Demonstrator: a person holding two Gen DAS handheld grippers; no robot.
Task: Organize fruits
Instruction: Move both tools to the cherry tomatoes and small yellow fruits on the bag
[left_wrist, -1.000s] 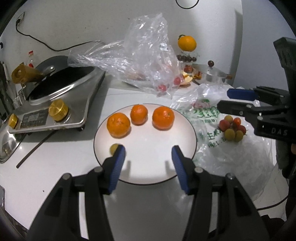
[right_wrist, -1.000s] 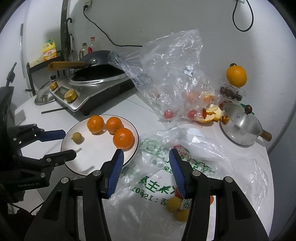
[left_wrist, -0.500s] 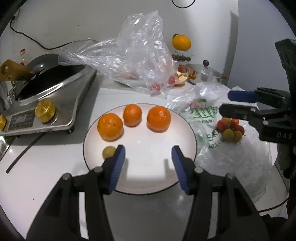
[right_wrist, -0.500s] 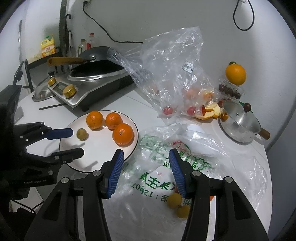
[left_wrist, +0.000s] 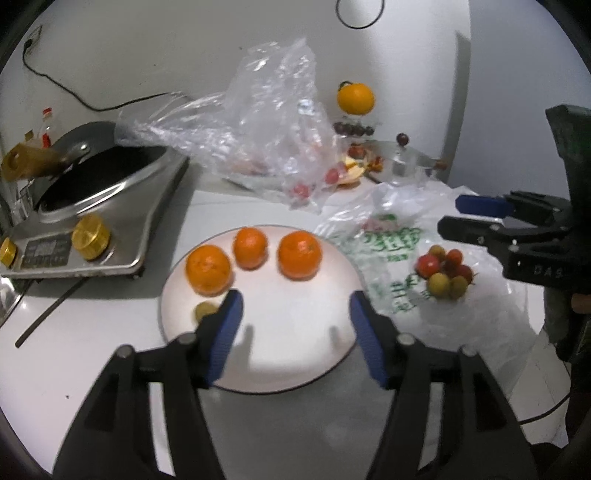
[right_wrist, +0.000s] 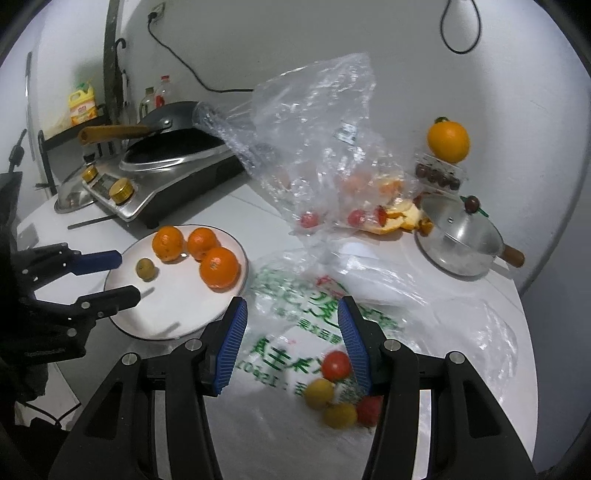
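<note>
Both views are fisheye pictures: straight lines bend near the edges and the corners are black. The light is even, cool and rather dim, and it seems to come from above. On the white plate (left_wrist: 295, 350) the fingers of the left tool (left_wrist: 295, 325) throw two short, soft shadows. The clear plastic bag (right_wrist: 314, 147) shows many small bright glints. The left wrist view is soft all over, with slight motion blur. In the right wrist view the small fruits (right_wrist: 336, 398) close to the lens are blurred.
</note>
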